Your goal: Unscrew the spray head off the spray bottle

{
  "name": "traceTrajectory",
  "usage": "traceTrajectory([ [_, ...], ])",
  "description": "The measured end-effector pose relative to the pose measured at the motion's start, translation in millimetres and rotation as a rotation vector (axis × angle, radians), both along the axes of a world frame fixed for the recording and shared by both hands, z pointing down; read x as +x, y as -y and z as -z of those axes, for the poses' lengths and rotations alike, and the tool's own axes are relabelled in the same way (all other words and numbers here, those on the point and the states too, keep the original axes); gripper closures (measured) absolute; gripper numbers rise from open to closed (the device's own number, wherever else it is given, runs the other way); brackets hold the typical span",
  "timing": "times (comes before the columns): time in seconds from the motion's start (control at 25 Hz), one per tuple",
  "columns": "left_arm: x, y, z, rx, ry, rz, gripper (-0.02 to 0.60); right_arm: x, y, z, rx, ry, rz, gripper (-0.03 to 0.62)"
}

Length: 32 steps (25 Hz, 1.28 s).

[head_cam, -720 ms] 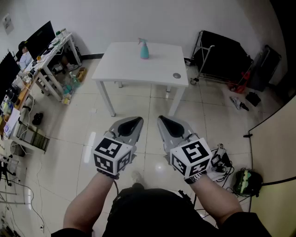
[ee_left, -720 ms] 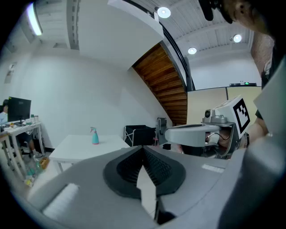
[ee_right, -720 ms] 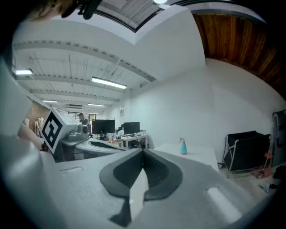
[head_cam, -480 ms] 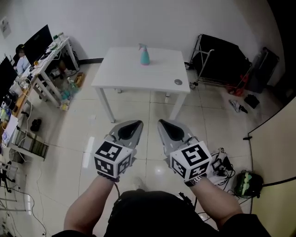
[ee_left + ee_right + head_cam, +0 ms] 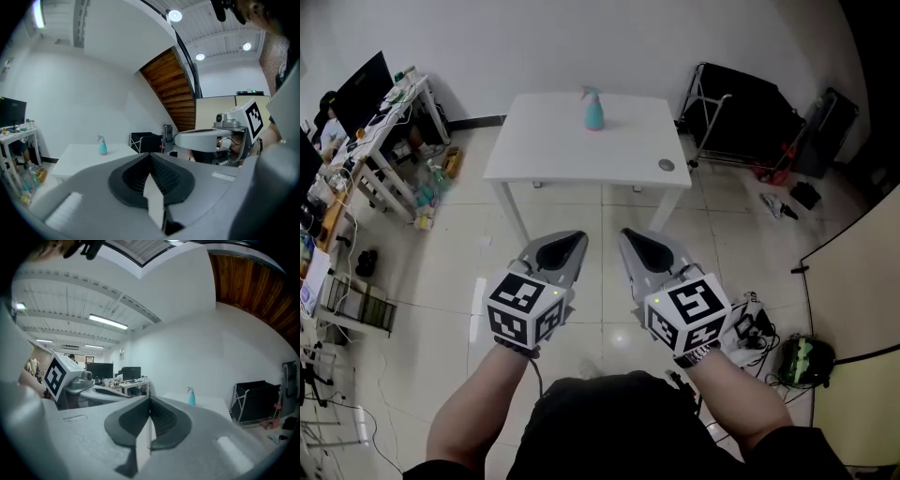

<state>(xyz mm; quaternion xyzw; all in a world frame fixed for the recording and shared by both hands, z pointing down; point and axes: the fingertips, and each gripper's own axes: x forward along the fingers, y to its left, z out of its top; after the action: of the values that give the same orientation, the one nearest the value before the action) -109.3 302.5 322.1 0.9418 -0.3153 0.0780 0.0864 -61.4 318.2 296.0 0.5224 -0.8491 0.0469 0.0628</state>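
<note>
1. We see the left gripper (image 5: 565, 246) with its fingers pressed flat together, nothing between them. The right gripper (image 5: 639, 246) is the same, fingers fully closed and empty.
2. Both grippers are held side by side over the tiled floor (image 5: 581, 202), close to the person's body and well apart from the white tabletop (image 5: 553, 141) ahead. Each carries a cube with black-and-white square markers.
3. The spray bottle (image 5: 594, 110) stands upright near the far edge of the tabletop, roughly midway along it, its long axis vertical. Neither gripper touches it.
4. We make out a turquoise body that narrows to a paler spray head (image 5: 589, 92). The nozzle pokes toward the left of the head view.
5. Any print on the bottle is too small for us to read.
6. A small round grey object (image 5: 666, 165) lies near the tabletop's near right corner, well apart from the bottle.
7. A cluttered desk with dark monitors (image 5: 370, 84) lines the left wall. A black folding rack (image 5: 741, 117) stands to the right of the tabletop.
</note>
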Motion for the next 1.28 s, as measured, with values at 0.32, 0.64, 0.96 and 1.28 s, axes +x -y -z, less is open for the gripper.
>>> traceTrajectory([
  [0.32,0,20,-4,-0.013,-0.001,-0.006,0.571,-1,20,-3,-0.013,-0.007,-0.003,0.603],
  [0.64,16,43,-11,-0.021,0.008,0.004,0.57,14,46,-8,-0.017,0.0,0.009,0.603],
  [0.96,48,82,-19,-0.039,0.029,0.027,0.571,46,86,-16,-0.036,0.014,0.032,0.603],
  [1.28,83,126,-25,-0.053,0.039,0.069,0.571,80,130,-25,-0.057,0.018,0.081,0.603],
])
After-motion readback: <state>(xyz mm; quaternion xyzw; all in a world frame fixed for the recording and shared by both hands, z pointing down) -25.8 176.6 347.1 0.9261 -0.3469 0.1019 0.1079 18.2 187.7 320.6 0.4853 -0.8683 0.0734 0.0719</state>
